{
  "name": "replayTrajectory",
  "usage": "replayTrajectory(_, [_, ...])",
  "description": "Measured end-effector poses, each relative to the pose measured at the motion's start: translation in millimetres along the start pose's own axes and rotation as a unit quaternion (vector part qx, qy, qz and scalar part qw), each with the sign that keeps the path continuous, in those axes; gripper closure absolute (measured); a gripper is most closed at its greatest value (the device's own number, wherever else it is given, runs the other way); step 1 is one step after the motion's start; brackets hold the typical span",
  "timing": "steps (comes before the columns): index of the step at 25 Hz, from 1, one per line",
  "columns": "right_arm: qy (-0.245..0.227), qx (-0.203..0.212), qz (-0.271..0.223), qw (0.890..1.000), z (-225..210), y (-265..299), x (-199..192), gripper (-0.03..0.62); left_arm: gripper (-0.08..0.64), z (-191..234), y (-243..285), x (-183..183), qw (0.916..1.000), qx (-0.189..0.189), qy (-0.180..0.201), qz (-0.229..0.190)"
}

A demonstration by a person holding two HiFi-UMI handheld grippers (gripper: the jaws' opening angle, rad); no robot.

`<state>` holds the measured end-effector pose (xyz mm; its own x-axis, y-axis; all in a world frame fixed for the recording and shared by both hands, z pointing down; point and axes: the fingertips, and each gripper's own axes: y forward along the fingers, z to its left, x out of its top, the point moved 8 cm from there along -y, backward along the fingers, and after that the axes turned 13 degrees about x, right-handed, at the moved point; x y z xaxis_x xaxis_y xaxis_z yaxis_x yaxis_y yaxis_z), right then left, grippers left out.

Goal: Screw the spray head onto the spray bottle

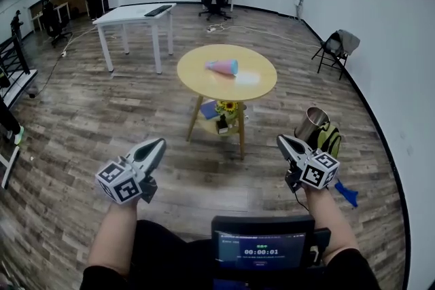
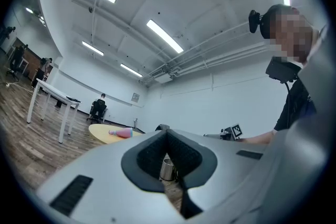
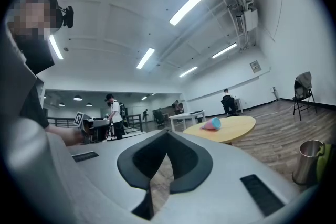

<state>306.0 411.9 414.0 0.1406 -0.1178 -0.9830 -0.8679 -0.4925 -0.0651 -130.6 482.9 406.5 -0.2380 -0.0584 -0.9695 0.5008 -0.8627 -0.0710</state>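
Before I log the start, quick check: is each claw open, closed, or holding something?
Left claw: closed, holding nothing.
Right claw: closed, holding nothing.

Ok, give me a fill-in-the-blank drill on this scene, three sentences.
1. The pink bottle lies on its ___ on the round table.
2. The left gripper and the right gripper are both ___, with nothing between their jaws.
3. The metal bin stands on the floor nearest the ___ gripper.
Missing words: side; shut; right.
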Motion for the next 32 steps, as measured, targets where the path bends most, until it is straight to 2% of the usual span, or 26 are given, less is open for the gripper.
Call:
replayTrajectory(5, [0.011,-0.018,-0.004,1.000,-33,7,-4,0.580,0.557,20,35,-16,0.9998,-0.012,-0.004,0.013])
replayTrajectory(9, [0.004,-0.018,0.020,1.000,-67,26,-20,0.580,0.557,45,77,-33,0.9993,-0.015,-0.023,0.025])
replayTrajectory(13, [-0.012,-0.024,0.030,0.999,-124,61,-37,0.580,0.557,91,138,-45,0.9990,-0.023,-0.016,0.034])
replayTrajectory(17, [-0.012,-0.023,0.035,0.999,-183,109,-54,0.578,0.557,141,203,-50,0.9992,-0.024,-0.023,0.023])
replayTrajectory(23, [-0.008,-0.014,0.050,0.999,-242,157,-69,0.577,0.557,170,268,-80,0.9968,-0.041,-0.041,0.054])
replayTrajectory(26, [-0.012,-0.016,0.056,0.998,-259,170,-60,0.574,0.557,177,286,-76,0.9958,-0.051,-0.047,0.061])
replayTrajectory(32, [-0.039,-0.014,0.053,0.998,-295,200,-22,0.556,0.557,203,327,-39,0.9961,-0.067,-0.027,0.051])
